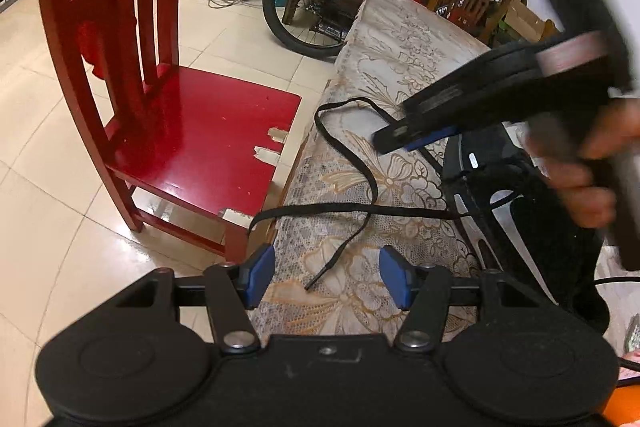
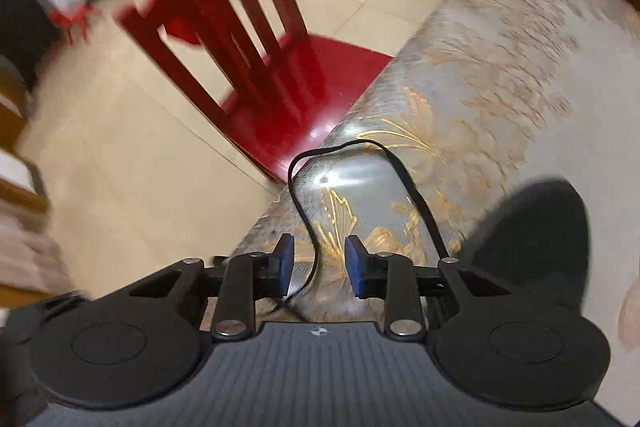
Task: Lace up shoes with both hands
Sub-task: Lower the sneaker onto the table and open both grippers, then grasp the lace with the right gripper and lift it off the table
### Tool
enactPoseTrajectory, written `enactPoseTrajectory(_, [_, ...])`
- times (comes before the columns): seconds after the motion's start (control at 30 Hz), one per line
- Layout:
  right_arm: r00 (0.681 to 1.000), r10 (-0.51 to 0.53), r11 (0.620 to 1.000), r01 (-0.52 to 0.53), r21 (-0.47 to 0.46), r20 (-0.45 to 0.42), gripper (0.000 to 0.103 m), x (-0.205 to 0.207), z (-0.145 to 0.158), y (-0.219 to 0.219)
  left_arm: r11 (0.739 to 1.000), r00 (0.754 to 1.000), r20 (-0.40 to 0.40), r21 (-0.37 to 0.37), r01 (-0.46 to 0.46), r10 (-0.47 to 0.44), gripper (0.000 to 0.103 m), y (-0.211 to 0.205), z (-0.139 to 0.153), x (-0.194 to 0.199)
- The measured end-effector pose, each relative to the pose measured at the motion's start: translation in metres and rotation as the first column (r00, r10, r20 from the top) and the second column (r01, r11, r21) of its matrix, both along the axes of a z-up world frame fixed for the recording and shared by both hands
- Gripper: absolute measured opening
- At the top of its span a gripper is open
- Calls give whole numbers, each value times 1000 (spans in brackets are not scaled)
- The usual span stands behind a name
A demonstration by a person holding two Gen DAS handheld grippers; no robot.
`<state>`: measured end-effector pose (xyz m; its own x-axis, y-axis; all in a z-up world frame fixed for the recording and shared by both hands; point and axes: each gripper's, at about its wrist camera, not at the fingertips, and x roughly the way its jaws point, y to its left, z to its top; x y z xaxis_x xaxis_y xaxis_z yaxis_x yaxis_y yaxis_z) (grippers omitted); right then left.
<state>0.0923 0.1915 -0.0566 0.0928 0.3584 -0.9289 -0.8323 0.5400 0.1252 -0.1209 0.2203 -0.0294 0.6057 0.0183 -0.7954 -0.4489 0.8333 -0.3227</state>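
From the left wrist view, the left gripper hangs with its jaws standing wide and nothing between them, the plastic tip of the black lace lying on the cloth just ahead of its blue pads. The black shoe sits at the right edge of the table, partly behind the right gripper and the hand that bears it. One stretch of lace trails over the table edge toward the red chair — a careless pull there could, I judge, drag the free end off the table or tug the shoe askew. The lace-patterned cloth looks slick under a clear cover, so the shoe may slide. Tiled floor, a bicycle and a grey cabinet lie beyond. From the right wrist view, the picture is smeared by motion; the right gripper's jaws stand narrowed but apart, one strand of the looping lace running between the pads without being pinched. Closing in such haste risks missing the thin strand, or catching the cloth with it.
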Motion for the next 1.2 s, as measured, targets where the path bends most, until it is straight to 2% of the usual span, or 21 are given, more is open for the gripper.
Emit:
enactPoseTrajectory(0.1, [999,41,997,-39,-73,32,30,-4,-19,16,1000,1000,8,-14,-15,15,55,3,-1,-4])
enactPoseTrajectory(0.13, [998,48,995,-45,-85,31,27,-3,-23,17,1000,1000,7,-13,-19,19,55,4,-1,-5])
enactPoseTrajectory(0.23, [997,55,994,-50,-97,52,0,-3,-30,16,1000,1000,6,-9,-19,19,55,6,0,-5])
enactPoseTrajectory(0.27, [996,44,997,-39,-70,74,0,-2,-27,13,1000,1000,7,-5,-16,16,55,6,1,-4])
enactPoseTrajectory(0.4, [997,-4,990,-7,143,81,0,10,18,-19,1000,1000,28,16,13,-14,55,4,9,3])
enactPoseTrajectory(0.47, [988,5,972,-41,233,152,0,11,49,-39,999,998,47,32,36,-38,55,3,15,10])
enactPoseTrajectory(0.53, [966,25,952,-102,288,258,0,10,82,-64,996,995,70,51,68,-72,55,-1,23,18])
enactPoseTrajectory(0.63, [927,37,938,-161,307,374,0,10,120,-99,988,985,103,85,127,-135,56,-10,35,33])
enactPoseTrajectory(0.77, [854,39,944,-202,261,519,0,12,153,-141,972,967,130,114,204,-218,57,-27,44,53])
enactPoseTrajectory(0.83, [810,64,950,-228,212,583,0,13,157,-153,965,958,137,119,236,-251,57,-35,44,60])
enactPoseTrajectory(0.87, [801,81,952,-239,192,593,0,15,154,-155,960,954,139,121,251,-267,57,-40,44,64])
enactPoseTrajectory(0.97, [808,142,949,-276,154,572,0,23,131,-150,946,941,129,128,298,-313,57,-55,43,71])
enactPoseTrajectory(1.1, [816,229,922,-357,150,531,0,16,95,-128,926,927,100,150,345,-362,57,-68,40,80])
enactPoseTrajectory(1.17, [821,251,923,-363,130,514,7,15,79,-114,915,920,84,173,365,-383,57,-72,40,85])
enactPoseTrajectory(1.2, [819,230,935,-335,113,525,8,15,75,-110,907,917,75,198,371,-392,57,-74,41,88])
